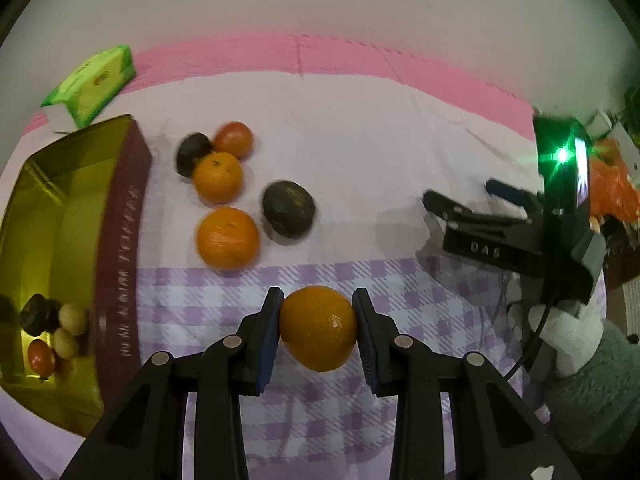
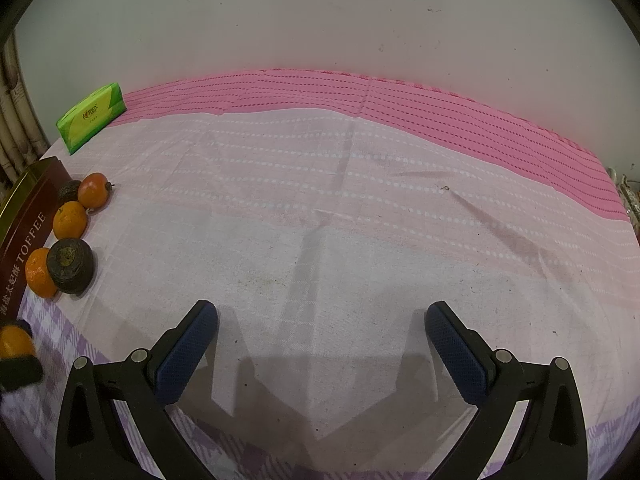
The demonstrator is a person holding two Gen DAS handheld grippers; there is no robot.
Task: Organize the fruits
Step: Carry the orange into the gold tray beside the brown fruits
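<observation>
My left gripper [image 1: 318, 320] is shut on an orange [image 1: 318, 328], its blue pads pressing both sides just above the purple-checked cloth. Beyond it lie two more oranges [image 1: 227, 238] [image 1: 218, 177], a reddish fruit [image 1: 233, 140] and two dark fruits [image 1: 289, 209] [image 1: 193, 154]. At the left stands an open gold tin with a maroon side [image 1: 120, 216]. It holds a dark fruit [image 1: 38, 314], two pale round ones [image 1: 74, 318] and a small red one [image 1: 40, 358]. My right gripper [image 2: 320, 332] hangs open over bare cloth, nothing between its fingers.
A green tissue pack [image 2: 92, 116] lies at the back left behind the tin. A pink mat [image 2: 440, 104] runs along the wall. In the left wrist view a grey plush thing [image 1: 592, 380] and an orange bag [image 1: 612, 188] sit at the far right.
</observation>
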